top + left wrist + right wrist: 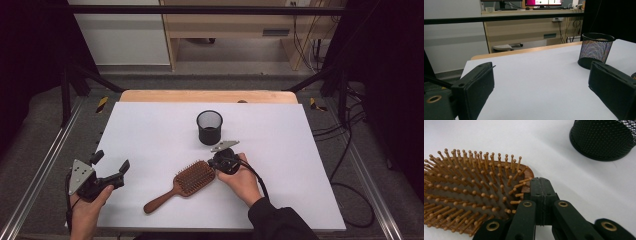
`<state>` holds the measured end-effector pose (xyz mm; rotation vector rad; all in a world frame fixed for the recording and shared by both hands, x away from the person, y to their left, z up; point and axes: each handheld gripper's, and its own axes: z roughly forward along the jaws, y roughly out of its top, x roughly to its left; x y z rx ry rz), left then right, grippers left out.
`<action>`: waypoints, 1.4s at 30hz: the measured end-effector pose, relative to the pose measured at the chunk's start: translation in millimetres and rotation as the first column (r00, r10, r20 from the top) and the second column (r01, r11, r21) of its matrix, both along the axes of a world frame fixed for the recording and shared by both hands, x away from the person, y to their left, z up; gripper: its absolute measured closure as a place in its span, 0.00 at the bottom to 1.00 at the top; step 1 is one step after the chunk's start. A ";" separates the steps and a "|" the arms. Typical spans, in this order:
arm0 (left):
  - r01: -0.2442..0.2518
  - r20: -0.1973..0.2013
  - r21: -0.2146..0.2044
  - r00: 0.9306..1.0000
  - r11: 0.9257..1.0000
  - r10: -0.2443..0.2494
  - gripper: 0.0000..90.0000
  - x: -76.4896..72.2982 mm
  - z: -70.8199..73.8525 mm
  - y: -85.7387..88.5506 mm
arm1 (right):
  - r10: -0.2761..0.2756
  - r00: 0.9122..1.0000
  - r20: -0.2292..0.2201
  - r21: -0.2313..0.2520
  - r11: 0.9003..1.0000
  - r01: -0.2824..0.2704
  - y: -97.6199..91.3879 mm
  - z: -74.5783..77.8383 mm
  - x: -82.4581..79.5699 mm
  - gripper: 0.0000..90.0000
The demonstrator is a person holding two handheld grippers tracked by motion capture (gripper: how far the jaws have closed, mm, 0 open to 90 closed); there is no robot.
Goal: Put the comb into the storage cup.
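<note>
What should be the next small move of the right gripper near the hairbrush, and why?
Probably open the right gripper first: its jaws are pressed shut beside the edge of the hairbrush, holding nothing. The brush lies flat, bristles up, so shut jaws cannot take it.

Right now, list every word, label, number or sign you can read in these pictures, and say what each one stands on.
None can be read.
Monitor on the far desk: its screen shows a magenta band and small marks, too blurred to read.
Hairbrush: no print shows on it.
Mesh cup: no label shows on it.
Yellow-and-black striped markers on the floor by the table's corners: a warning pattern, no words.
</note>
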<state>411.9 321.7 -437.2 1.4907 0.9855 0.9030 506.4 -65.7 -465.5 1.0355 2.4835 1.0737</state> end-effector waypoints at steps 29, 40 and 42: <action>-0.016 -0.012 -0.002 1.000 1.000 0.016 0.06 -2.6 -0.6 -1.4 | -0.251 0.960 0.127 0.193 0.955 0.225 -121.7 14.5 -28.1 0.81; 0.009 -0.035 -0.004 0.999 1.000 -0.009 0.03 -7.3 1.9 -6.6 | -0.363 0.914 0.181 0.262 0.914 0.311 -175.2 20.1 -51.0 0.22; 0.024 -0.038 -0.005 0.999 1.000 -0.025 0.03 -8.3 3.3 -9.2 | -0.382 0.900 0.210 0.279 0.905 0.319 -181.8 21.7 -56.3 0.13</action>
